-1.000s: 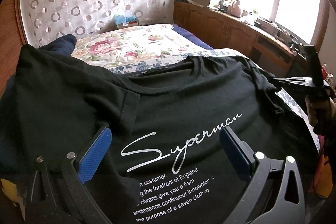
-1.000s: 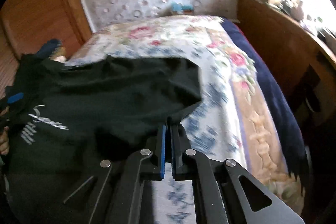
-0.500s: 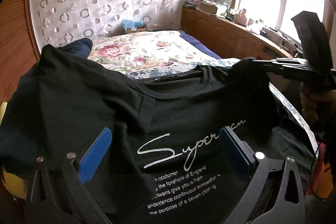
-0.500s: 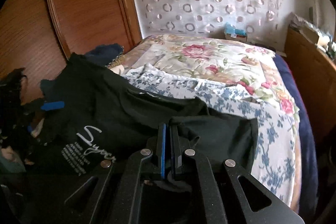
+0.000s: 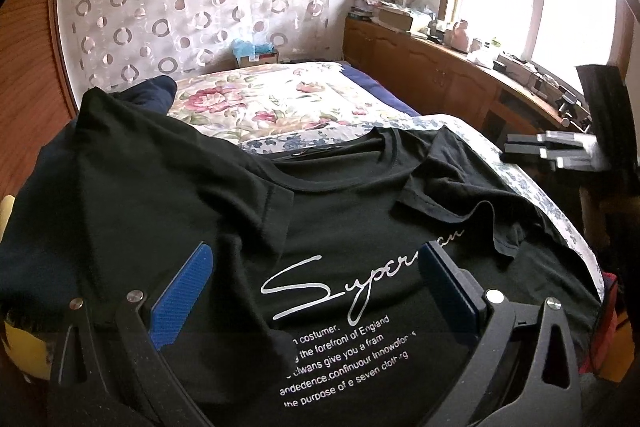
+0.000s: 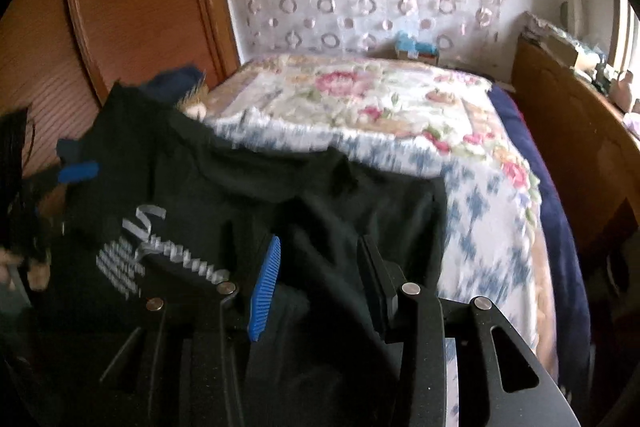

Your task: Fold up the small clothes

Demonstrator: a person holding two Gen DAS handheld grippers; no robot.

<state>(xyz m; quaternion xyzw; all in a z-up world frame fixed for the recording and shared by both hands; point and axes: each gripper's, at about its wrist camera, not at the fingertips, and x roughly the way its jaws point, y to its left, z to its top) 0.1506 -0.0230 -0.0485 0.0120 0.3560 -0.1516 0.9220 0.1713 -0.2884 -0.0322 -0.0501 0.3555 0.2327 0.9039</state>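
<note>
In the left wrist view the left gripper [image 5: 316, 291] hovered spread apart, grasping nothing, over the black printed cotton T-shirt [image 5: 340, 223] on the floral bed [image 5: 280, 99], while the right wrist view showed the right gripper [image 6: 320, 279] likewise released above the sleeve, suggesting a sleeve-fold step needing a fresh grasp.

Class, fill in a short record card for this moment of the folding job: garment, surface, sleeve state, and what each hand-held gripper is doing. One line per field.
garment: black T-shirt, white script print facing up
surface: bed with a floral cover
right-side sleeve: folded in over the chest
left hand-held gripper: open, fingers either side of the print, gripping nothing
right hand-held gripper: open, over the shirt's side, gripping nothing
image quality: right wrist view blurred
</note>
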